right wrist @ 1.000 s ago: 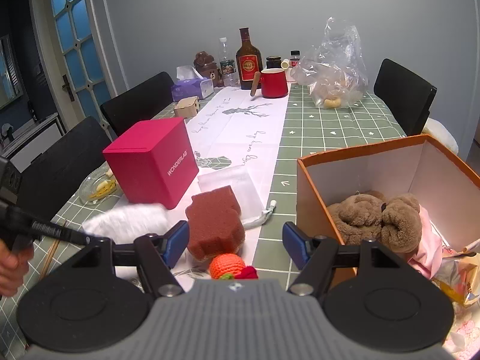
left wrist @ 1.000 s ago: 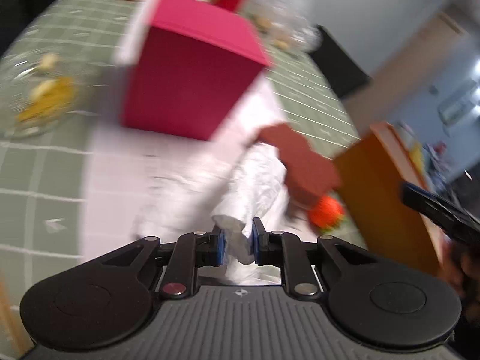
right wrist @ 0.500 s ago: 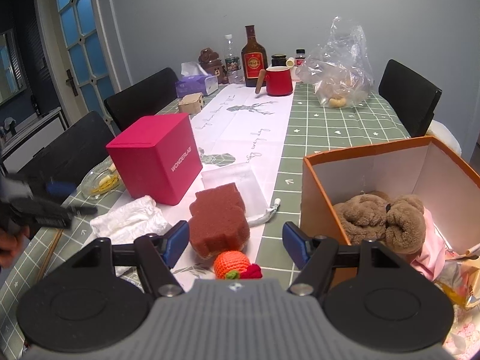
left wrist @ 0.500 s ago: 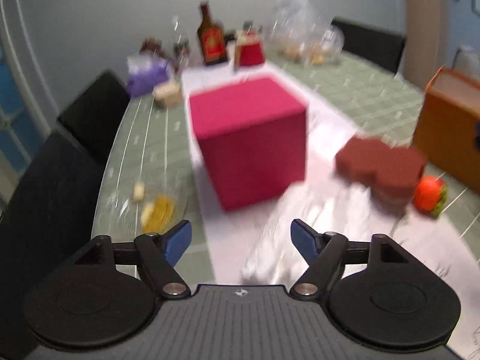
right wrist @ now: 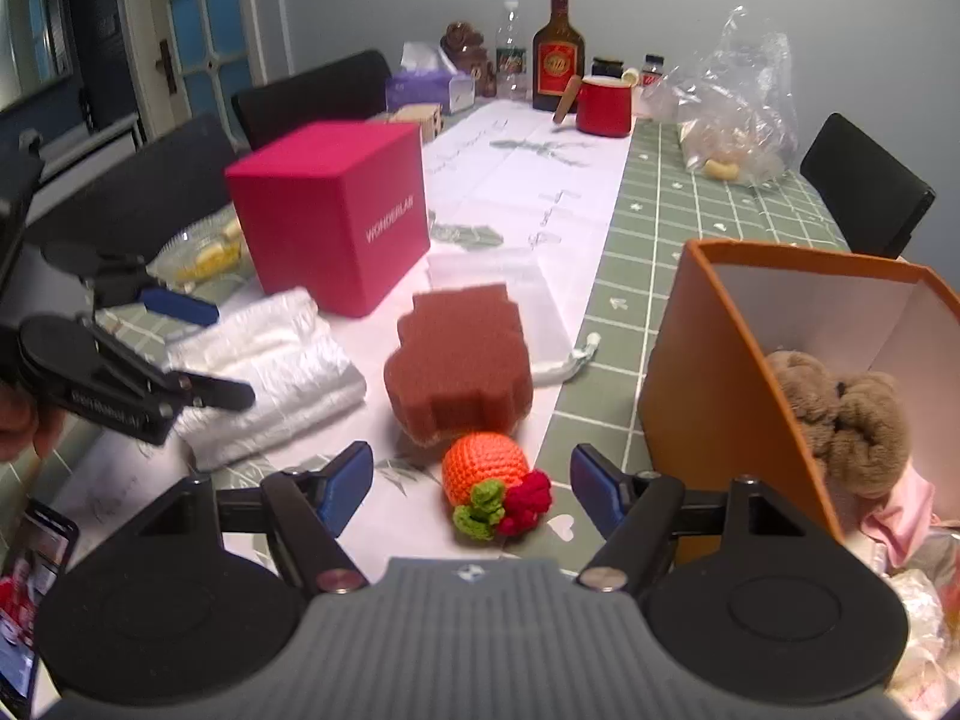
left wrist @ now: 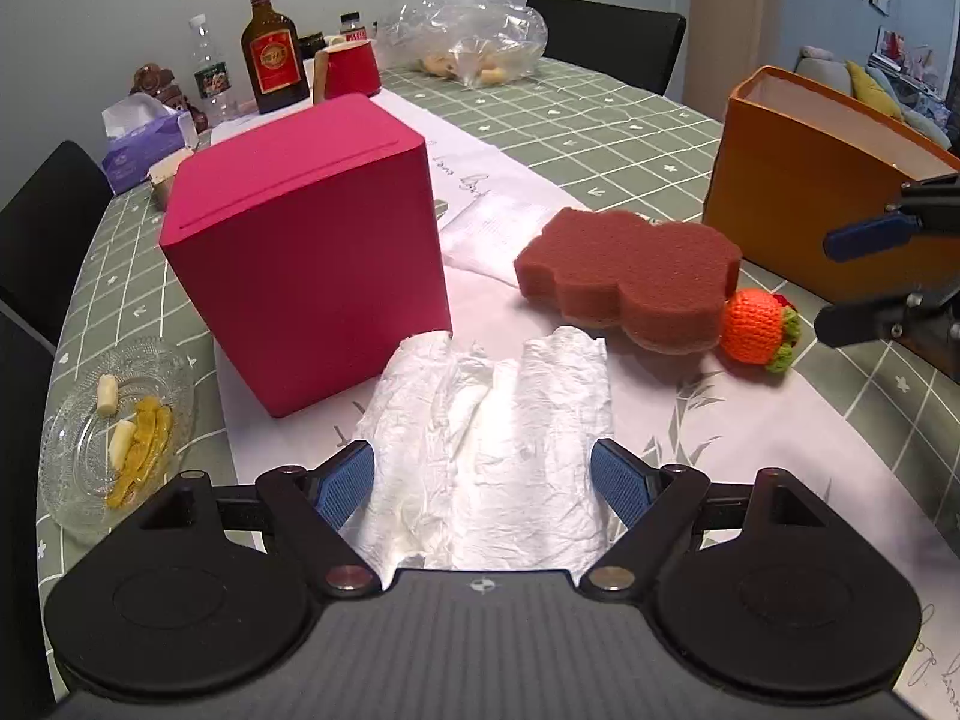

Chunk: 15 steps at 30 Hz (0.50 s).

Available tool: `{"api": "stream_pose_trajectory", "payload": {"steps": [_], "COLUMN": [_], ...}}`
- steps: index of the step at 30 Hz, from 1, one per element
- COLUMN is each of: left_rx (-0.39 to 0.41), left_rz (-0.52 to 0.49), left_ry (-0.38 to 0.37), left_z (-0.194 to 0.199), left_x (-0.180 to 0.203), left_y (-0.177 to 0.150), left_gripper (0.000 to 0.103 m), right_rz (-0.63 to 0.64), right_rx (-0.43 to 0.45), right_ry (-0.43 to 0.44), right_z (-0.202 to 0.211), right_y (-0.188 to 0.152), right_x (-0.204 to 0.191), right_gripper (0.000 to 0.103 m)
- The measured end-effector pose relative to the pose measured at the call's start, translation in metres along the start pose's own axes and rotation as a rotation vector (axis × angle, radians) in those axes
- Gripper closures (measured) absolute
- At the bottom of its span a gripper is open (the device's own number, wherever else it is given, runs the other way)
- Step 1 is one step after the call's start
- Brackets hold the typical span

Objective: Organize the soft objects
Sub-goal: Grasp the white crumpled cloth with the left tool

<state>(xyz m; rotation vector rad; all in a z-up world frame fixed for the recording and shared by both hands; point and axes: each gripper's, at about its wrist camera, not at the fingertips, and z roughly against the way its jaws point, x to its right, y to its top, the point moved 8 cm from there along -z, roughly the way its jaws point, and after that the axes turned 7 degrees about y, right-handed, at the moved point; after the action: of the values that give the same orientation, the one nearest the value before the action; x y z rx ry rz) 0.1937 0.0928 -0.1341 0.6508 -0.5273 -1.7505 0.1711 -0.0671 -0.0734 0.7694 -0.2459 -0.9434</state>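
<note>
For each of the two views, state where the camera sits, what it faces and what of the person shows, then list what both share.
Left wrist: on the left gripper, facing down the table over the white crumpled cloth lying between its opening jaws, untouched; the right gripper enters at right.
Right wrist: on the right gripper, jaws opening, facing the crocheted orange toy and the orange box; the left gripper and a hand show at left.
Shared: cloth, toy, brown sponge, pink box, orange box.
</note>
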Motion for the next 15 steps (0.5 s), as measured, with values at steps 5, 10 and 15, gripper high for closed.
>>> {"api": "stream_pose_trajectory", "payload": {"steps": [5, 10, 15], "left_rx": [-0.062, -0.085, -0.088], "left_rz": [-0.022, -0.081, -0.08], "left_ry": [-0.032, -0.008, 0.011], "left_z": [-0.011, -0.02, -0.028], "left_x": [0.007, 0.016, 0.016], "left_y": [-0.008, -0.013, -0.011], "left_gripper": [0.007, 0.001, 0.0], "right_rz": [0.014, 0.003, 0.034], "right_rx": [-0.048, -0.077, -0.086], "right_ry": [-0.025, -0.018, -0.028], "right_z": [-0.022, -0.04, -0.053], "right_y": [-0.008, -0.013, -0.015], "right_x": [0.004, 0.007, 0.008], "right_gripper": [0.031, 0.032, 0.033]}}
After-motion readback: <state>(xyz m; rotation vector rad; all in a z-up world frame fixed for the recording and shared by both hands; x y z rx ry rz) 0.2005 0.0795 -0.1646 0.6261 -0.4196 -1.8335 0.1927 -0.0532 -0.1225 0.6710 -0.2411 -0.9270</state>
